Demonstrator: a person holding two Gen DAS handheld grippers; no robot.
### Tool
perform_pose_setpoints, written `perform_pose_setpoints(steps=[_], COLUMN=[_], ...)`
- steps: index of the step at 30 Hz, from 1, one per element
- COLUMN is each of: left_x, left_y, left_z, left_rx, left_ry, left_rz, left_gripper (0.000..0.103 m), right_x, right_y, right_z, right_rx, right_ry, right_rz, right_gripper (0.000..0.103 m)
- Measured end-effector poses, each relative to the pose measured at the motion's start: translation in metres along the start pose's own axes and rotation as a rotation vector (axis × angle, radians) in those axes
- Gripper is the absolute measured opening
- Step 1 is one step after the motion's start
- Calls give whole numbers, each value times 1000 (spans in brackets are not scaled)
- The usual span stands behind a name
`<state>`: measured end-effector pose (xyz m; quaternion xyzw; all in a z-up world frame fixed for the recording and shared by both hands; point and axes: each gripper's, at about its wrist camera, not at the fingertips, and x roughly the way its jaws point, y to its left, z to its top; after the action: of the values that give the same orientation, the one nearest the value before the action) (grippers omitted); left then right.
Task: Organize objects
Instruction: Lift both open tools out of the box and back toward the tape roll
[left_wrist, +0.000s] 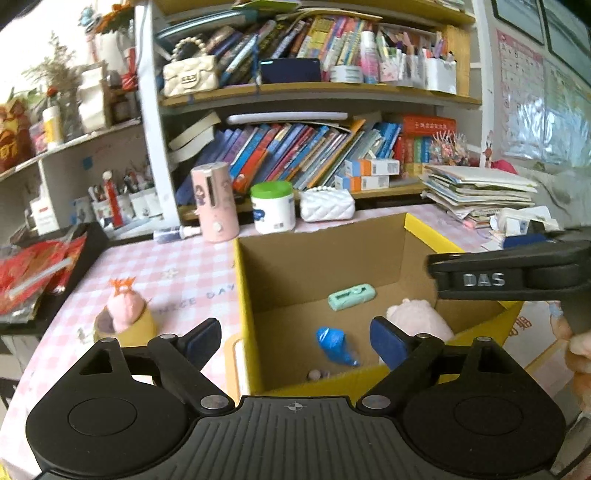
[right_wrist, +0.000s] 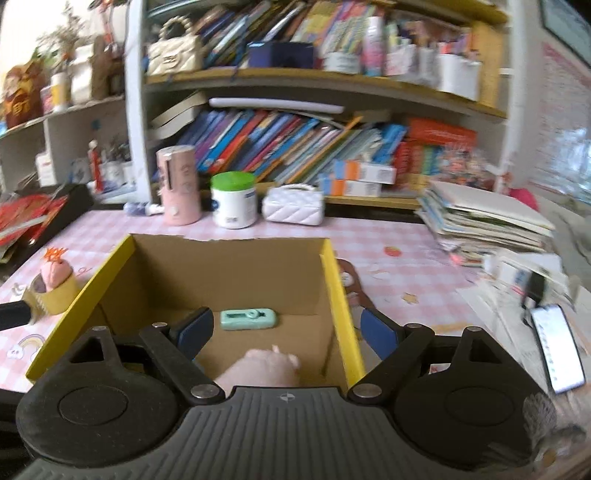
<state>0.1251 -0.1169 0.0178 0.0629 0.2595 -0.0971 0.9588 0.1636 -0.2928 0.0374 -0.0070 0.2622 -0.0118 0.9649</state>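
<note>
A yellow-edged cardboard box (left_wrist: 424, 225) (right_wrist: 334, 266) stands on the pink checked tablecloth. Inside lie a mint green case (left_wrist: 351, 296) (right_wrist: 248, 319), a pink plush toy (left_wrist: 419, 314) (right_wrist: 266, 365), a crumpled blue bag (left_wrist: 334, 345) and a small pebble-like piece (left_wrist: 317, 374). My left gripper (left_wrist: 295, 341) hovers open over the box's near left corner, nothing between its fingers. My right gripper (right_wrist: 286, 332) is open above the box's near side, over the plush toy, empty. Its black arm (left_wrist: 517, 271) shows at the right of the left wrist view.
A pink plush in a yellow cup (left_wrist: 125, 315) (right_wrist: 55, 280) sits left of the box. Behind it stand a pink cylinder (left_wrist: 216, 201), a green-lidded jar (left_wrist: 273, 206) and a white quilted purse (left_wrist: 327, 205). A book stack (right_wrist: 480, 218) and a phone (right_wrist: 557, 347) lie to the right. Bookshelves fill the back.
</note>
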Motion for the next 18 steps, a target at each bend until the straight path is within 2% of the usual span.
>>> perform_pose_setpoints(steps=[9,18], left_x=[-27,-47], left_y=[18,38], left_z=[-27,-59], left_rx=[-29,-37], left_ry=[34,124], left_rz=[-4,-8], left_gripper=[91,92], right_x=[-43,-69], right_y=[14,40], right_z=[-33,-73], right_rx=[42,85], right_ry=[-7,114], right_rz=[-95,-110], right_gripper=[87,87])
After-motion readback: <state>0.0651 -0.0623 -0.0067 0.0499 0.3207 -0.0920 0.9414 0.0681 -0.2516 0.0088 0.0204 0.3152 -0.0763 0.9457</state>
